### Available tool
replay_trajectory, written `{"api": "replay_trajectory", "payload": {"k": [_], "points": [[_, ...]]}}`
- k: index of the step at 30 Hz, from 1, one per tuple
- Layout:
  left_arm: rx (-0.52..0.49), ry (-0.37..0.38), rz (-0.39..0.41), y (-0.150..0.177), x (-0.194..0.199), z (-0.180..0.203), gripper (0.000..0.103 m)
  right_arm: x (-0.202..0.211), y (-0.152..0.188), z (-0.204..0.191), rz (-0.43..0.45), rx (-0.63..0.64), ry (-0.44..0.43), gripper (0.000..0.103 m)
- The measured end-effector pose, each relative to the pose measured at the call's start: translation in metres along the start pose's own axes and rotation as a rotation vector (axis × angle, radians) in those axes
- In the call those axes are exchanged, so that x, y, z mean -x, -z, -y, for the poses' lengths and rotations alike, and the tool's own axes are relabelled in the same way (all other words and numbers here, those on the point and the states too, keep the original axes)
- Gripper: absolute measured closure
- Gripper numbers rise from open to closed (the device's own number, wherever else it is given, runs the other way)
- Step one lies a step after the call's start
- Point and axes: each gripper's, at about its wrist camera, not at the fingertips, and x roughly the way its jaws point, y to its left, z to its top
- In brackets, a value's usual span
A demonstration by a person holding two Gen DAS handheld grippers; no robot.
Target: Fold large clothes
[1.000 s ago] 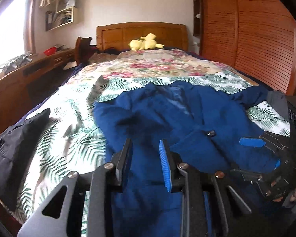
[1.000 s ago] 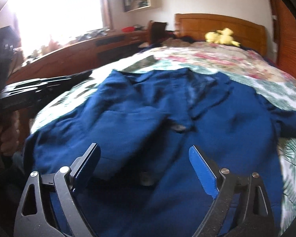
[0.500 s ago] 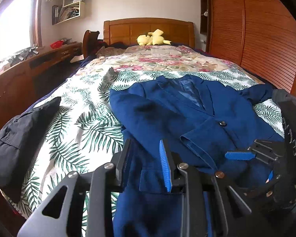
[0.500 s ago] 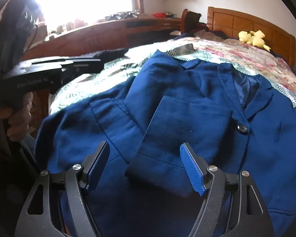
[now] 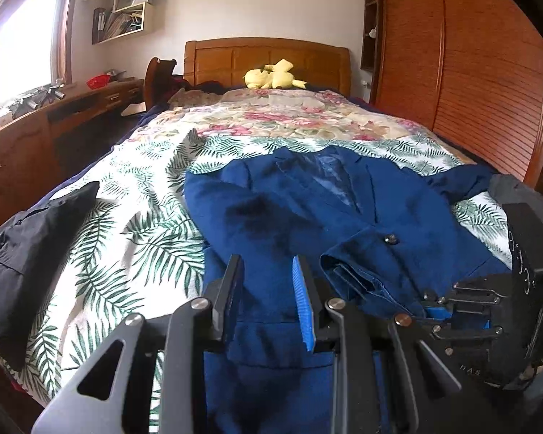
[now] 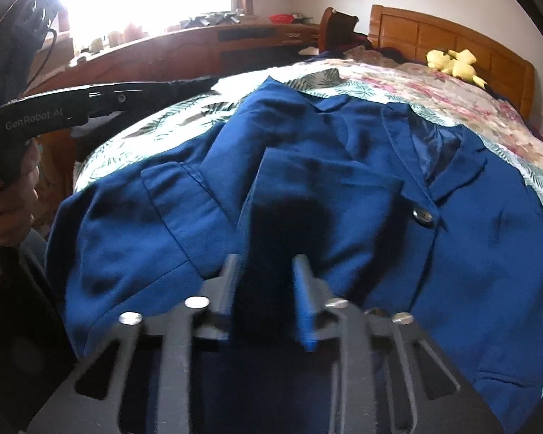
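A dark blue jacket (image 5: 307, 217) (image 6: 362, 152) lies front up on the leaf-print bedcover (image 5: 126, 224), one sleeve (image 5: 358, 275) (image 6: 325, 195) folded across its chest. My right gripper (image 6: 266, 282) (image 5: 449, 313) sits at the cuff end of that sleeve. Its jaws are closing, and the dark cuff fabric fills the narrow gap between the pads. My left gripper (image 5: 268, 289) hovers over the jacket's lower left part with a small gap between its fingers. Nothing is clamped there; the jacket shows through the gap. A hand (image 6: 14, 195) holds its handle.
A black garment (image 5: 29, 253) lies at the bed's left edge. A yellow plush toy (image 5: 271, 77) rests by the wooden headboard (image 5: 268, 54). A wooden desk (image 5: 54, 123) runs along the left side, and a slatted wooden wardrobe (image 5: 470, 90) stands on the right.
My right gripper dropped toward the folded sleeve, and its jaws went from wide apart to nearly together around the cuff. The left gripper's gap stayed the same and it barely moved.
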Motion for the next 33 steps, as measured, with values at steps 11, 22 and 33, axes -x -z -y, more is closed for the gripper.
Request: {"api": "replay_trajectory", "payload": {"k": [11,22,33], "points": [[0.01,0.08,0.035,-0.013,0.002,0.028,0.077,0.042,0.005,0.029,0.11,-0.104,0.0,0.098],[-0.033,0.088,0.037,-0.012,-0.001,0.047,0.077,0.097,0.019,0.062,0.218,-0.219,0.024,0.098],[-0.036,0.084,0.026,-0.008,-0.003,0.05,0.077,0.136,0.045,0.073,0.269,-0.255,0.141,0.098]]}}
